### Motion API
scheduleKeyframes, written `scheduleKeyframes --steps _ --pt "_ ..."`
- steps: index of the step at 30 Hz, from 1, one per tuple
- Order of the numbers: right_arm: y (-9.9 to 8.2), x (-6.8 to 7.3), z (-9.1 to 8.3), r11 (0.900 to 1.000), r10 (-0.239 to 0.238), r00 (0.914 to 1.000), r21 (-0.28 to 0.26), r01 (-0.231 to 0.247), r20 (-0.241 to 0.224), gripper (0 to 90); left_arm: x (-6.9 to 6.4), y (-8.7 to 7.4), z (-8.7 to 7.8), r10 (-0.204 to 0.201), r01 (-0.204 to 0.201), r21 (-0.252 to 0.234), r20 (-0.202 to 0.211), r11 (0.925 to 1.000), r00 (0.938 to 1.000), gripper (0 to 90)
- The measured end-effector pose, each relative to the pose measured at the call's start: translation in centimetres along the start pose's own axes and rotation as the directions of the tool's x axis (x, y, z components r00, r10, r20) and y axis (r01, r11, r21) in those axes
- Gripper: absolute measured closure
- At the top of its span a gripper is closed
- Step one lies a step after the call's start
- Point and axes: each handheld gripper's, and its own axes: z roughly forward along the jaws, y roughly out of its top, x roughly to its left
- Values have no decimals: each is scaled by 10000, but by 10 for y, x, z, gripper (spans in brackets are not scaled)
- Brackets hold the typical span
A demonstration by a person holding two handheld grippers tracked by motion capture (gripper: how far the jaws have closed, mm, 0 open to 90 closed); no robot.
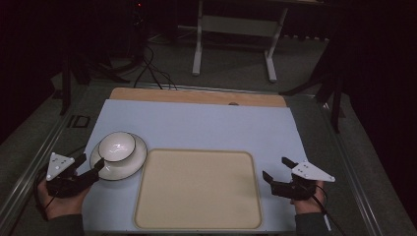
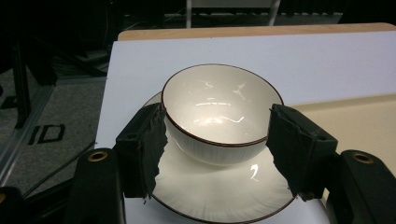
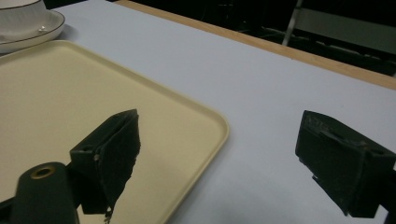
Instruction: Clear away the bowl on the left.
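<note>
- Around my left gripper (image 1: 92, 169) I saw a pale blue mat (image 1: 196, 123) covering the table, with a beige tray (image 1: 196, 191) just to that gripper's right and a wooden table edge (image 1: 196, 96) well beyond it.
- Nothing stood between the left gripper and the bowl (image 2: 222, 109); in the left gripper view the bowl sat right ahead, framed by the two black jaws.
- The jaws of the left gripper were spread wide, one on each side of the bowl's lower wall; I could not tell whether the pads touched it.
- My right gripper (image 1: 279, 169) hovered off the tray's right edge, jaws spread with nothing between them, one over the tray corner (image 3: 219, 126) and the other over the mat.
- The bowl was white and glossy with a thin dark rim line and faint ribbing on its outer wall.
- It sat on a white saucer (image 2: 219, 196) with the same dark rim, whose near edge reached back under the left gripper's jaws.
- The bowl stood upright, mouth facing up; being round, it showed no long axis.
</note>
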Motion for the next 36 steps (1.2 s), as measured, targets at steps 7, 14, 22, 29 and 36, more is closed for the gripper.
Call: scheduleKeyframes --steps 7,14,22,29,36 --pt "1 1 2 9999 -150 9999 -49 150 -1 135 1 0 0 -54 54 -62 -38 10000 10000 384" --pt "1 3 2 9993 -324 9995 -185 324 14 135 3 1 0 -191 191 -61 -80 9998 9998 380" --pt "1 3 3 9990 -380 9993 -245 382 66 135 7 8 6 -344 346 101 -177 9994 9993 382" --pt "2 2 2 9988 -367 9992 -312 372 137 135 8 13 11 -411 414 156 -206 9990 9989 388" --pt "2 3 1 9984 -416 9990 -375 420 131 134 15 14 18 -726 730 213 -198 9971 9972 402"
